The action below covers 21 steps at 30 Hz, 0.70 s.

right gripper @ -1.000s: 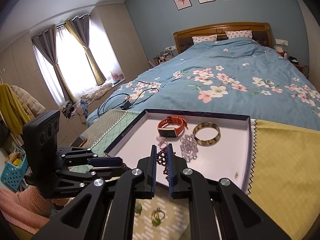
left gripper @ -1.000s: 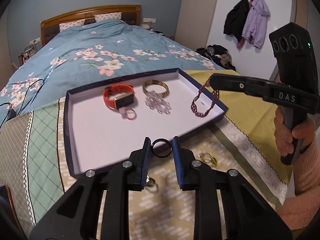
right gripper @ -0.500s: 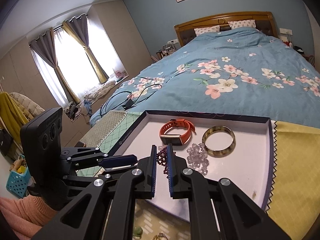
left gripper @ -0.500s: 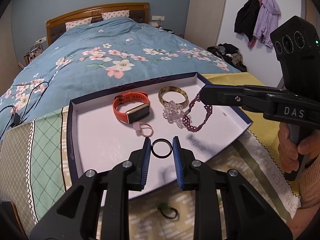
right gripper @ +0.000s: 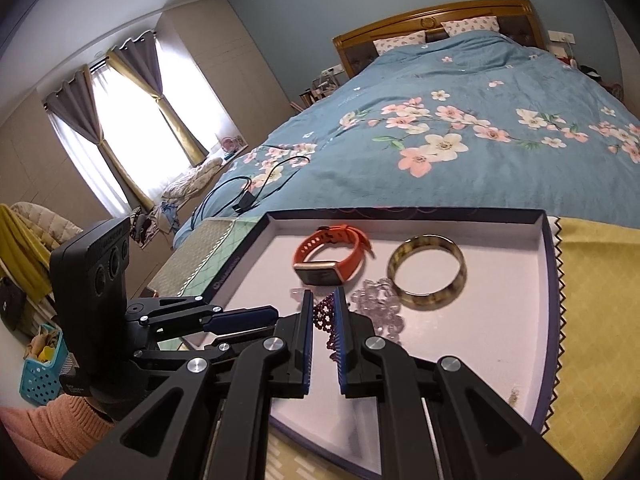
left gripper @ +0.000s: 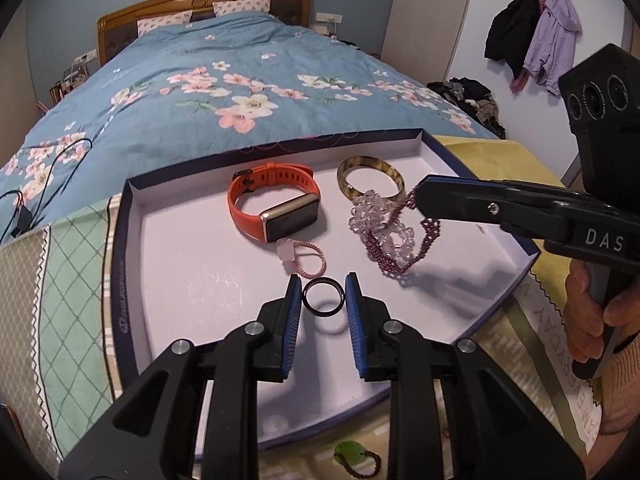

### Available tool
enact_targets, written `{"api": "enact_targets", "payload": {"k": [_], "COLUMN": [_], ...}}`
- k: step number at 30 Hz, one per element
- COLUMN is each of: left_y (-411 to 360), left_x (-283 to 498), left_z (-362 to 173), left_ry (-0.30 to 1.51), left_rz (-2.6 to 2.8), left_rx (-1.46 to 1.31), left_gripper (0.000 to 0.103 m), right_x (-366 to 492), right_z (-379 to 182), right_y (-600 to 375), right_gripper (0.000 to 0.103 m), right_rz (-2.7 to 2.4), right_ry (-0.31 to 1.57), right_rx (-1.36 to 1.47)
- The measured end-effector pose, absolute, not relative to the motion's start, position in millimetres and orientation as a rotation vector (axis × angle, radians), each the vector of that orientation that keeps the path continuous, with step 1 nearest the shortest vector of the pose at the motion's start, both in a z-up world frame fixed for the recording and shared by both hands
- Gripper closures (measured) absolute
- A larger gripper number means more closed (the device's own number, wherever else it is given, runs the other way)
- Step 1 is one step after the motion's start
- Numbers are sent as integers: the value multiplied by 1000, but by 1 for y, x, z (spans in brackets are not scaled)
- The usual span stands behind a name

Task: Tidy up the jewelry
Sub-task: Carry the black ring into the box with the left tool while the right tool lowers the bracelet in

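Note:
A shallow white tray (left gripper: 132, 248) with a dark blue rim lies on the bed's end. In it are an orange smartwatch (left gripper: 276, 206), a tortoiseshell bangle (left gripper: 370, 178), a clear crystal bracelet (left gripper: 376, 220) and a pink cord loop (left gripper: 308, 258). My left gripper (left gripper: 323, 300) is shut on a black ring (left gripper: 323, 299), held just over the tray's near part. My right gripper (right gripper: 323, 314) is shut on a purple beaded bracelet (left gripper: 400, 248), which dangles over the crystal bracelet; its lower end is near the tray floor. The tray (right gripper: 500, 320), watch (right gripper: 332, 256) and bangle (right gripper: 426, 278) show ahead in the right wrist view.
A green-stone bracelet (left gripper: 356, 454) lies on the patterned cloth (left gripper: 68, 280) before the tray. A yellow cloth (right gripper: 596, 320) lies to the tray's right. Beyond is a blue floral bedspread (left gripper: 240, 92) with a black cable (left gripper: 44, 164). A person's hand (left gripper: 596, 320) holds the right gripper's handle.
Both grippers have moved forward and down over the tray. The purple bracelet has shifted left from the tray's right edge to above the crystal bracelet. The black ring now hangs over the tray floor.

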<state>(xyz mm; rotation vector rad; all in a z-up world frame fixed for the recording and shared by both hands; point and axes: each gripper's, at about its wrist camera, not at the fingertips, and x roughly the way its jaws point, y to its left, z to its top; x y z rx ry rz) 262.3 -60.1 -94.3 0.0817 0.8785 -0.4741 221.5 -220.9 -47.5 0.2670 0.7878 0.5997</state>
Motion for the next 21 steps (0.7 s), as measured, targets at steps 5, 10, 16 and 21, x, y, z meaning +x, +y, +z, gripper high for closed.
{"api": "enact_targets", "payload": {"k": [5,10,16,21], "left_y": [-64,-68,-72,-73], "left_x": [270,279,287,287], "left_z": [-100,-104,-104,-101], "left_ry": [894,906,906,899], "left_rz": [-461,-451,-442,-440], "left_rx": [83,88,78,77], "left_gripper": [81,81,80,73], "right_x": [226,230,234,235], "right_z": [-52,-59,-63,-65], "right_y": [-228,-234,-239,-240], "right_gripper": [95,95,92,89], "right_rz": [566,538,501,465], "right_ry": [797,814,832,848], "right_rx": [275,282,277,266]}}
